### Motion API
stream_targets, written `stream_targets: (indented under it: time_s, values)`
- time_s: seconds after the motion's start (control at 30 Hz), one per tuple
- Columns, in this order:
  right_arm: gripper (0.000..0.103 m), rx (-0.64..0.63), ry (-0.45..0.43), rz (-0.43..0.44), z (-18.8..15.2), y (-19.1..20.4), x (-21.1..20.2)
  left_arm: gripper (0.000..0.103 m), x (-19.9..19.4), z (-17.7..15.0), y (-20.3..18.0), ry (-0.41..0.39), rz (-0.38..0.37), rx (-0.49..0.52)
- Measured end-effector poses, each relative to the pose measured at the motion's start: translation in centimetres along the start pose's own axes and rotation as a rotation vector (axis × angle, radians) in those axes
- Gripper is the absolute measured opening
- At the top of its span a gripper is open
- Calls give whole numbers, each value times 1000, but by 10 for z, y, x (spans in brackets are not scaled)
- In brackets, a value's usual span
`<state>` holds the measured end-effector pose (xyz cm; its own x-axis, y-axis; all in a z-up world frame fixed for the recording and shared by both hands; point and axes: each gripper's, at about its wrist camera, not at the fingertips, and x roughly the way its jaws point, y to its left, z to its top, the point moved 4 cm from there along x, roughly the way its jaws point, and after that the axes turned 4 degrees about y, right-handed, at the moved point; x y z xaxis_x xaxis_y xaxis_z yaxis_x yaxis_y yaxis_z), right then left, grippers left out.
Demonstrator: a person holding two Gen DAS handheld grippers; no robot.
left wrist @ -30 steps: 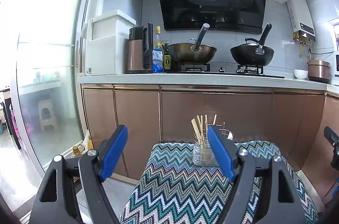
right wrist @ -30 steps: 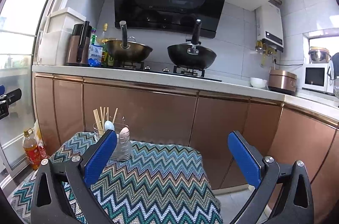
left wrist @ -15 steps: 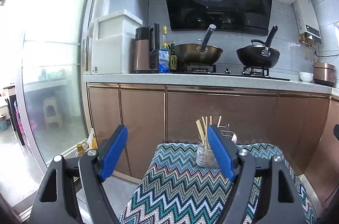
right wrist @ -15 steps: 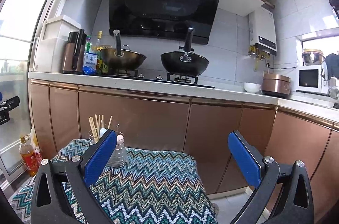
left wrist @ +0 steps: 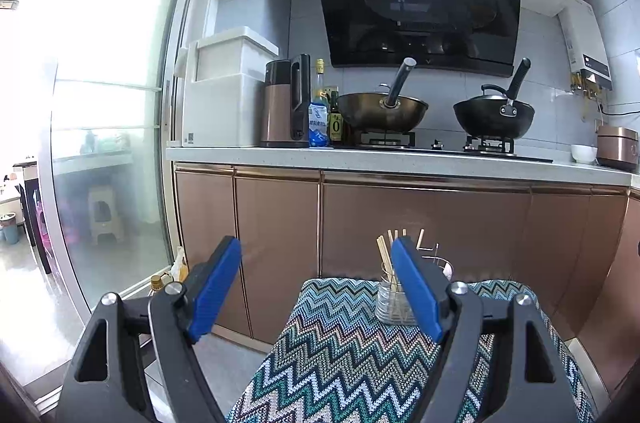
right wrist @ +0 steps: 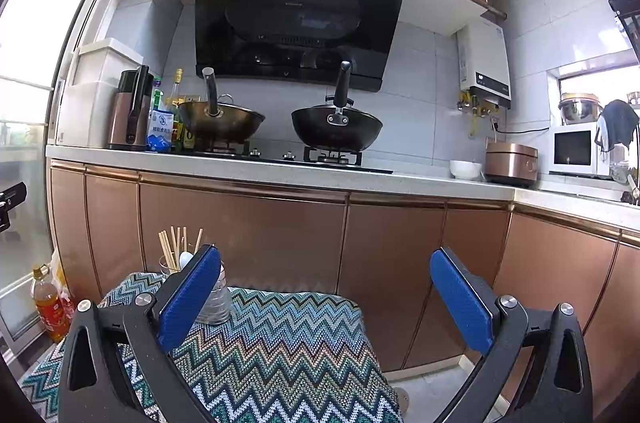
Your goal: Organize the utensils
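Observation:
A clear utensil holder point(left wrist: 391, 305) stands at the far edge of a table with a zigzag cloth point(left wrist: 340, 351). Wooden chopsticks point(left wrist: 385, 253) stick up out of it. In the right wrist view the holder point(right wrist: 216, 297) also shows a pale spoon point(right wrist: 185, 259) beside the chopsticks point(right wrist: 168, 250). My left gripper point(left wrist: 316, 287) is open and empty, held back from the holder, whose right part hides behind the right finger. My right gripper point(right wrist: 326, 297) is open and empty, to the right of the holder.
Copper cabinets point(right wrist: 248, 235) and a white counter point(left wrist: 360, 159) with two woks point(right wrist: 336, 131) stand behind the table. An oil bottle point(right wrist: 46, 303) sits on the floor at left by a glass sliding door point(left wrist: 104, 143). A rice cooker point(right wrist: 510, 163) and microwave point(right wrist: 576, 149) are at right.
Both grippers have drawn back and tilted up, so the holder sits lower and smaller in both views. Both jaws stayed open.

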<state>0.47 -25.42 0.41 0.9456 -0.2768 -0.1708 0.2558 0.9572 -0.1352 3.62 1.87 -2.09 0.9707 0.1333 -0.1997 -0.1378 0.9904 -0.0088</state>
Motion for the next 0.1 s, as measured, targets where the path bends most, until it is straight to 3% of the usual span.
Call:
stream_targets:
  time_s: [0.1]
  values:
    - [103,0,-8,-1,1,0,-2,76,-2,1,-1,-8,1,0]
